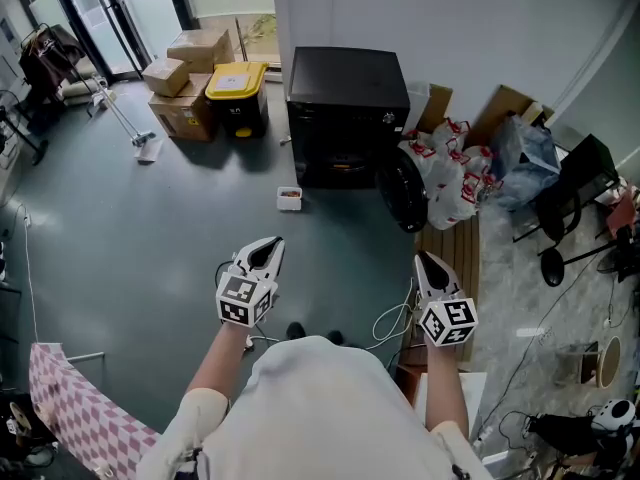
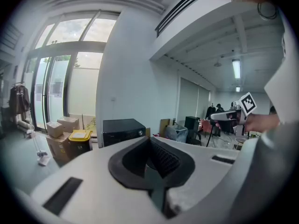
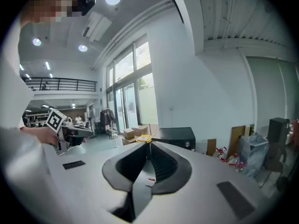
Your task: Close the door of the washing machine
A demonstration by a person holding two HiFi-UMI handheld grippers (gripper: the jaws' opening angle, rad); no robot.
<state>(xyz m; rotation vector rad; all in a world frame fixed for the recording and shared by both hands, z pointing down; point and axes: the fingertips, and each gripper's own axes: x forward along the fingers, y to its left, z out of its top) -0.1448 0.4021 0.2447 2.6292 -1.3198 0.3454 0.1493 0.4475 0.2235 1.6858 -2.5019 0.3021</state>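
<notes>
The black washing machine [image 1: 346, 108] stands against the white wall at the far middle of the head view. Its round door [image 1: 402, 192] hangs open at its right front corner. My left gripper [image 1: 265, 252] and right gripper [image 1: 431, 266] are held side by side well short of the machine, both pointing toward it, each with jaws together and nothing between them. The left gripper view looks past its shut jaws [image 2: 149, 141] at the machine [image 2: 122, 130]. In the right gripper view the machine [image 3: 175, 137] sits beyond the shut jaws [image 3: 148, 144].
Cardboard boxes [image 1: 186, 68] and a yellow-lidded bin [image 1: 236, 92] sit left of the machine. A small white box [image 1: 290, 198] lies on the floor before it. White bags [image 1: 455, 176], a black chair [image 1: 568, 204], a wooden pallet [image 1: 459, 255] and cables [image 1: 392, 319] crowd the right.
</notes>
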